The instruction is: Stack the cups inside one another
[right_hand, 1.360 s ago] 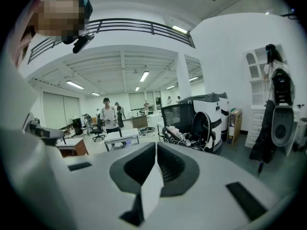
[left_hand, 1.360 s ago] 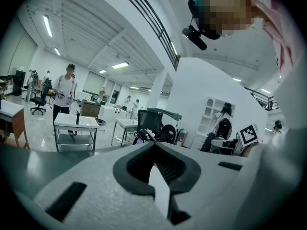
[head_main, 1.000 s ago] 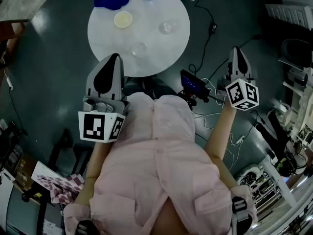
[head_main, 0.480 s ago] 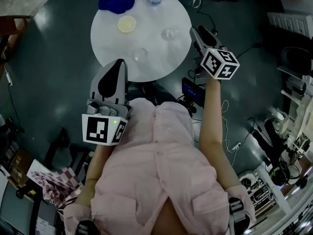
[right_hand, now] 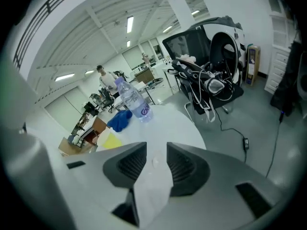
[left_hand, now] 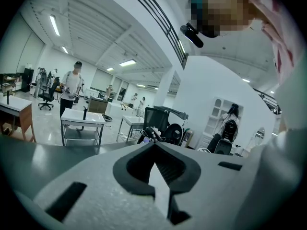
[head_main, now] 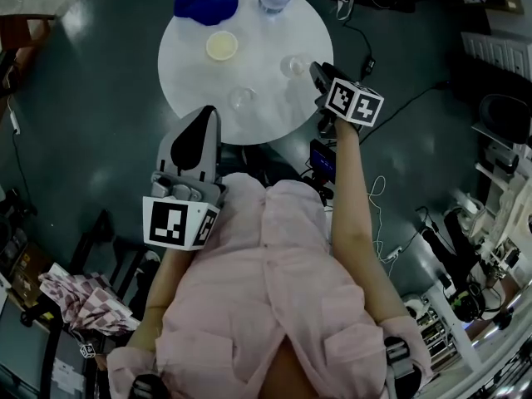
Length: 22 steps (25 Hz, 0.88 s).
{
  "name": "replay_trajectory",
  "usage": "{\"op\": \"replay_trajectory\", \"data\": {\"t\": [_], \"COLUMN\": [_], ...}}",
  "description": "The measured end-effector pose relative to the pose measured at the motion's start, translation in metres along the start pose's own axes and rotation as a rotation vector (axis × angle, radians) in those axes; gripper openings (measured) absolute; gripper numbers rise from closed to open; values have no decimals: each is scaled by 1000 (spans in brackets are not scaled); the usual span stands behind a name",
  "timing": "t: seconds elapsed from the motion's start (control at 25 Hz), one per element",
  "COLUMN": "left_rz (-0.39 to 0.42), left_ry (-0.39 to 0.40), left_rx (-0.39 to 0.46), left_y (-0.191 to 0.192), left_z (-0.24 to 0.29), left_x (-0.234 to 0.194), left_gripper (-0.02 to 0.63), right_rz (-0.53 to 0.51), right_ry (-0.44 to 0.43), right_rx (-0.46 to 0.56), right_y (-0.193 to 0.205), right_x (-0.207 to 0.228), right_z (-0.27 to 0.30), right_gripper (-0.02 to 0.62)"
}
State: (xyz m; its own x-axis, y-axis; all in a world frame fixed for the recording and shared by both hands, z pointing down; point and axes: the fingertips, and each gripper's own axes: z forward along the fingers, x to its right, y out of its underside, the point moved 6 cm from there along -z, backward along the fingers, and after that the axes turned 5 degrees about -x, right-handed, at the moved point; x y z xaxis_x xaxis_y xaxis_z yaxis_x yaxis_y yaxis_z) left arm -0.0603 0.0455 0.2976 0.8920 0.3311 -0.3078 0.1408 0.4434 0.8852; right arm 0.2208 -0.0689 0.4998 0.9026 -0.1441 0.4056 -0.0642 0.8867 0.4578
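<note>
Head view: clear cup, second clear cup on tabletop. Right hand-held gripper: opening, beside clear cup, not touching. Left hand-held gripper: closed, empty. Probably light, thin, slippery, squashy; pinch rim softly.

Glossy dark grey floor; round white table ahead of right fingers, black cables just beyond. White ceiling, tube lights.
</note>
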Motion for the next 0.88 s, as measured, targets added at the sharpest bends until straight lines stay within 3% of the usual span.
{"op": "replay_trajectory", "data": {"t": [0.44, 0.56, 0.72, 0.88], "left_rz": [-12, -12, -10, -5], "left_ry": [-15, -14, -8, 1], "left_rx": [-13, -15, -9, 3], "left_y": [2, 2, 1, 1], "left_z": [8, 8, 6, 0], "left_x": [-8, -8, -7, -6], "left_gripper": [15, 15, 15, 14], "right_rz": [175, 162, 95, 63], "right_ry": [-23, -7, -3, -28], "right_rx": [-78, -92, -77, 13], "right_y": [25, 27, 21, 8], "right_x": [10, 11, 6, -3], "right_z": [26, 27, 16, -6], "right_gripper": [102, 45, 41, 41]}}
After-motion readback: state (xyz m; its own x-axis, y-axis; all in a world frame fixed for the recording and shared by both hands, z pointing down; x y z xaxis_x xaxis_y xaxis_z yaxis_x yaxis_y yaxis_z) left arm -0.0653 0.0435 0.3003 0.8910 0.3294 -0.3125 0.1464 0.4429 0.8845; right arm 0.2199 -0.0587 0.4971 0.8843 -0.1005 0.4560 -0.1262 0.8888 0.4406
